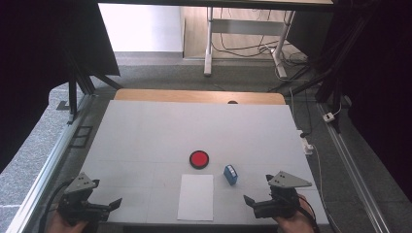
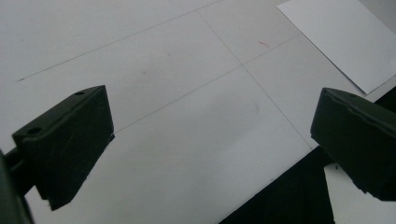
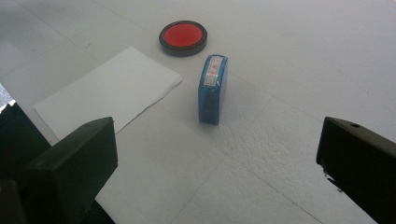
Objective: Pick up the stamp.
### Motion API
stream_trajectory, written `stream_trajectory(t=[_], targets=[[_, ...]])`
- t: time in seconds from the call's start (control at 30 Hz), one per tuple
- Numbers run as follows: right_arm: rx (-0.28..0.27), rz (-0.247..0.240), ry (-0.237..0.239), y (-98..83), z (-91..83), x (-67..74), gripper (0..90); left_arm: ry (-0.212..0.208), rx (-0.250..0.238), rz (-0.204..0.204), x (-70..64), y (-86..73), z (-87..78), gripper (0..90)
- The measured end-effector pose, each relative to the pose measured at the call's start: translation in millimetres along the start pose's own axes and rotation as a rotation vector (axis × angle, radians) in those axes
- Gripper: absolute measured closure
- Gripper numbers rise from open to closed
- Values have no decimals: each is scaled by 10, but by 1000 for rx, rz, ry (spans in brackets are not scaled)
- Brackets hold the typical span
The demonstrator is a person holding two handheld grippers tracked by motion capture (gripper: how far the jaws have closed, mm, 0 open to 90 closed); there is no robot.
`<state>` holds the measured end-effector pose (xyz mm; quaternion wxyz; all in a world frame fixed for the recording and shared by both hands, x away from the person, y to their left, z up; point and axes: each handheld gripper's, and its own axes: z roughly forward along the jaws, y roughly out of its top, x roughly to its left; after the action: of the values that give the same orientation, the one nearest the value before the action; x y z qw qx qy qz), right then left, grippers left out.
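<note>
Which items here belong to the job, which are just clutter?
In play:
- blue stamp, nearest the right hand-held gripper, jaws open
- red ink pad
- white paper sheet
- left hand-held gripper, open, holding nothing

Lying about:
- white power strip at the table's right edge
- floor cables beyond the table

glossy blue plastic stamp [image 3: 213, 88], matt paper sheet [image 3: 109, 95]

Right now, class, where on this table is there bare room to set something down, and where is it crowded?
Free: the wide stretch behind the red ink pad, and the left side beside the paper. Crowded: near the front middle, where pad, paper and blue stamp sit close together.
</note>
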<state>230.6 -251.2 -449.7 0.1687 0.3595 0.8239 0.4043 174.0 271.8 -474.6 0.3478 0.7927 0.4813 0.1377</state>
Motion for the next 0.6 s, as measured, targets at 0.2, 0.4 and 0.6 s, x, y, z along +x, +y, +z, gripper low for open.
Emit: stream_trajectory(t=[0.2, 0.4, 0.6], targets=[[4, 10, 1, 28, 70, 33, 0, -1, -2, 0, 2, -1, 1, 0], [45, -3, 21, 90, 199, 86, 0, 4, 5, 9, -8, 3, 6, 0], [84, -9, -6, 141, 347, 107, 0, 4, 5, 9, -4, 2, 4, 0]])
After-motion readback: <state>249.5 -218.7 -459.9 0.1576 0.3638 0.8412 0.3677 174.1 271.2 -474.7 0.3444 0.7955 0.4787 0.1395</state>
